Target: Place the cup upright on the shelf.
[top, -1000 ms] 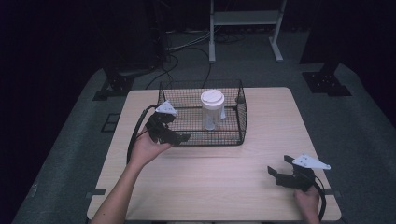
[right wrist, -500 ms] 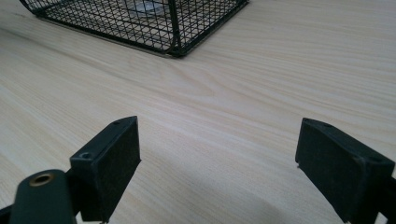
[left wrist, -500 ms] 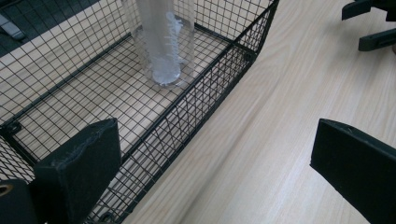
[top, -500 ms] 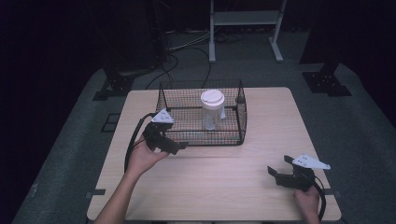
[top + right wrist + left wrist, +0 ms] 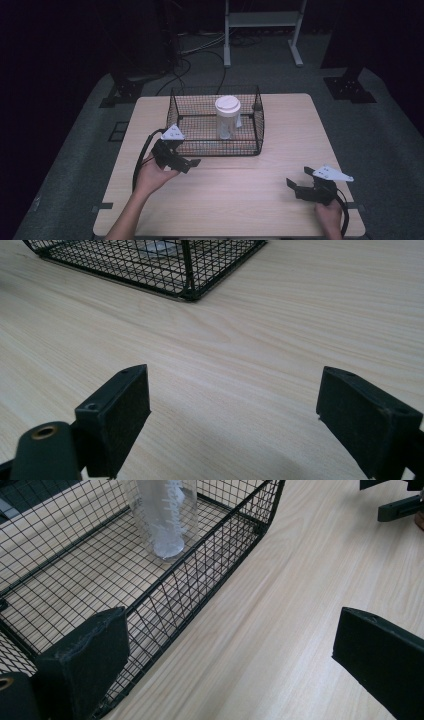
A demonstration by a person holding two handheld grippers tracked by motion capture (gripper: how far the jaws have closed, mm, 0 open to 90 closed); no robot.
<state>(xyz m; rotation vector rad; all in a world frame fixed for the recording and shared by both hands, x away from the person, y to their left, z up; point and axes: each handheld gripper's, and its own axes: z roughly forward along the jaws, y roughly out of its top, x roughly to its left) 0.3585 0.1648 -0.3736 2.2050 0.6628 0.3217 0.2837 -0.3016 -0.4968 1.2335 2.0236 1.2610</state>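
A black wire basket stands at the middle back of the wooden table. Inside it a clear bottle with a white lid stands upright. My left gripper hovers just outside the basket's front left corner, open and holding nothing. In the left gripper view the basket's front wall runs between its jaws, with the bottle behind the mesh. My right gripper rests open near the table's front right; its view has bare table between the jaws and the basket corner farther off.
Beyond the table are a dark floor with cables and a white metal stand. The right gripper appears at the top right of the left gripper view. Bare wood lies between the two grippers.
My left gripper has drawn back from the basket's front left corner toward the person, staying open. The right gripper and the bottle have not moved.
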